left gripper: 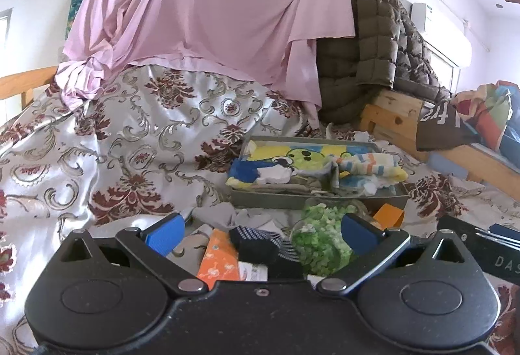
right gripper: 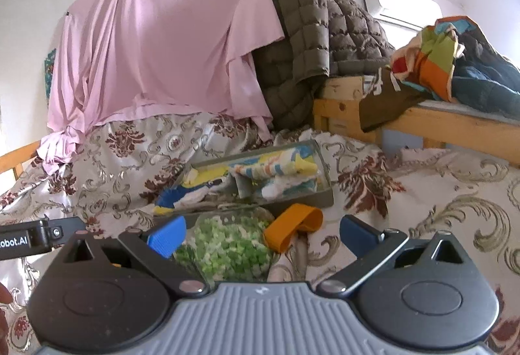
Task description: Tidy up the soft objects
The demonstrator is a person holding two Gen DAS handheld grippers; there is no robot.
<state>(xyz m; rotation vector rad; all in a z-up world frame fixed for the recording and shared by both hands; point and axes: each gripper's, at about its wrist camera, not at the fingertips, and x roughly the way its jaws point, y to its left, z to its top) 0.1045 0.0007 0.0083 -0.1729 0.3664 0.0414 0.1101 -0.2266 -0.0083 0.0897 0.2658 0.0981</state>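
A grey tray with folded colourful cloths lies on the floral bedspread. In front of it lie a green fluffy cloth, an orange band, a dark striped sock, an orange patterned piece and a grey cloth. My left gripper is open above the sock and green cloth. My right gripper is open above the green cloth and orange band.
A pink sheet hangs at the back. An olive quilted jacket drapes over a wooden bed frame on the right, with more clothes on it.
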